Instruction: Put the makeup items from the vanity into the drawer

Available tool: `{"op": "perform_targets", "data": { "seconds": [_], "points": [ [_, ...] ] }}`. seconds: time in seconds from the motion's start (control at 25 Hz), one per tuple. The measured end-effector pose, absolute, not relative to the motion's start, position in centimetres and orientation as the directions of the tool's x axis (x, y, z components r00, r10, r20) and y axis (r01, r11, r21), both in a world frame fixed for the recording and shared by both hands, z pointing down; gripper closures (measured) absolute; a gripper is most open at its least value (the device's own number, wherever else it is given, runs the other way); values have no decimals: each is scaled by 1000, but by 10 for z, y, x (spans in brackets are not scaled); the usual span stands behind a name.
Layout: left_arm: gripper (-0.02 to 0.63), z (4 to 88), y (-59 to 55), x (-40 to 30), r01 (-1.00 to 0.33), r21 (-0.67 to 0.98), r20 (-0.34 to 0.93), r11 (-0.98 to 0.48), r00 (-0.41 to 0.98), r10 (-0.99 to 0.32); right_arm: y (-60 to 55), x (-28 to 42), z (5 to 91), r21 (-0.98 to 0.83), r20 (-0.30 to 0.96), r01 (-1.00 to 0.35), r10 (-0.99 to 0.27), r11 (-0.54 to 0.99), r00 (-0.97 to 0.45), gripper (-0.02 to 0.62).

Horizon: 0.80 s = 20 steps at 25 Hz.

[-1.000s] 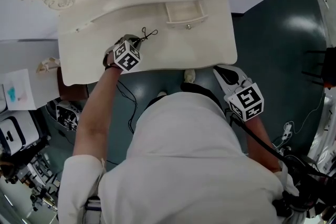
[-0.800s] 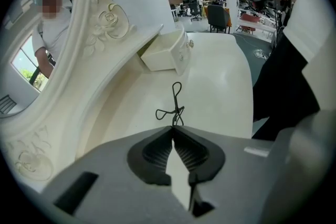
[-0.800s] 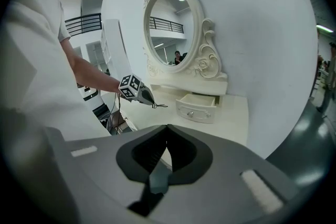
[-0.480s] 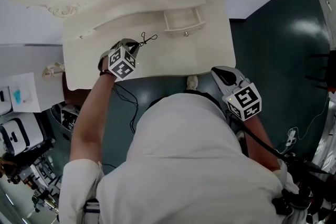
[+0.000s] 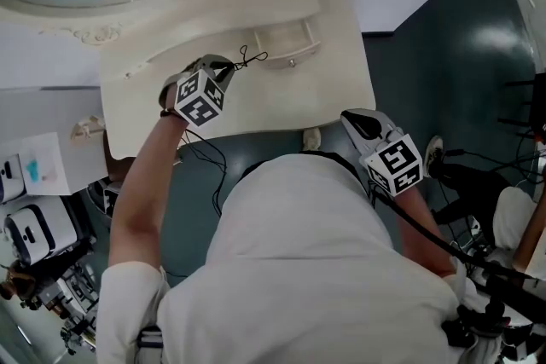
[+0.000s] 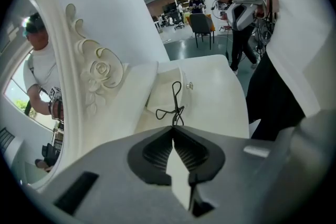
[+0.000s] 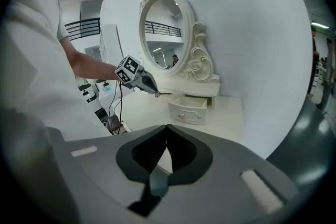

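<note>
White vanity [image 5: 337, 94], open drawer [image 5: 286, 38], left hand-held gripper [image 6: 172, 127] pinching curler [image 6: 174, 96], right hand-held gripper [image 7: 167, 145] closed

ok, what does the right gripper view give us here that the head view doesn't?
Only the right gripper view: the right gripper seen along its own jaws, which are together with nothing between them, and the whole oval mirror, which the head view cuts off at its top edge.

Only the head view: that gripper's marker cube and the black cable trailing from it.

Both: the left gripper shut on a black eyelash curler above the vanity top, with the small drawer open.
</note>
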<state>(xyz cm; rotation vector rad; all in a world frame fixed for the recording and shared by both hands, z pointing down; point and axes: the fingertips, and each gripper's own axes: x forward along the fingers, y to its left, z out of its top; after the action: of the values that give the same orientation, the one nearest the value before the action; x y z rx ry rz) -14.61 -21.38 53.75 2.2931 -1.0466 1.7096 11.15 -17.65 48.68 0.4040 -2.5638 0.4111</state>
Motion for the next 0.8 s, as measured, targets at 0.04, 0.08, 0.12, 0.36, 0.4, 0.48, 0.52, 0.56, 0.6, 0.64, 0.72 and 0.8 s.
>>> {"op": "perform_targets", "data": {
  "seconds": [0.04,0.08,0.12,0.36,0.4,0.48,0.52,0.56,0.6,0.64,0.72,0.8],
  "points": [
    [594,536,-220,-140,-557,-312,876,-769,144,-460,-178,113,487,-211,524,-362,-207,908,-826,594],
    [594,535,-225,-134,-545,-312,877,-779,151,-456,-179,116,487,-212,523,-366,-211,906,-826,594],
    [594,534,-231,-127,-532,-310,878,-788,158,-453,-180,118,487,-212,522,-370,-215,904,-825,594],
    [594,537,-267,-94,-462,-302,891,-834,174,-419,-185,135,490,-222,529,-404,-239,887,-814,594],
    [594,539,-272,-90,-454,-299,895,-839,172,-412,-185,137,491,-225,530,-409,-241,885,-813,594],
    [594,545,-281,-85,-442,-293,904,-848,162,-396,-186,142,492,-230,532,-415,-243,880,-811,594],
    [594,549,-285,-83,-437,-289,909,-852,156,-388,-187,144,493,-233,533,-419,-245,878,-810,594],
    [594,552,-289,-82,-434,-285,913,-855,149,-380,-188,147,494,-235,534,-422,-246,875,-809,594],
    [594,556,-294,-81,-430,-282,917,-858,142,-373,-190,149,495,-238,534,-425,-248,873,-808,594],
    [594,559,-297,-80,-427,-278,921,-860,136,-365,-191,150,496,-241,535,-428,-249,871,-808,594],
    [594,565,-303,-78,-417,-269,930,-868,123,-347,-193,154,498,-247,536,-433,-250,867,-807,594],
    [594,572,-306,-75,-405,-256,940,-878,108,-324,-195,158,499,-250,538,-438,-252,864,-804,594]
  ]
}}
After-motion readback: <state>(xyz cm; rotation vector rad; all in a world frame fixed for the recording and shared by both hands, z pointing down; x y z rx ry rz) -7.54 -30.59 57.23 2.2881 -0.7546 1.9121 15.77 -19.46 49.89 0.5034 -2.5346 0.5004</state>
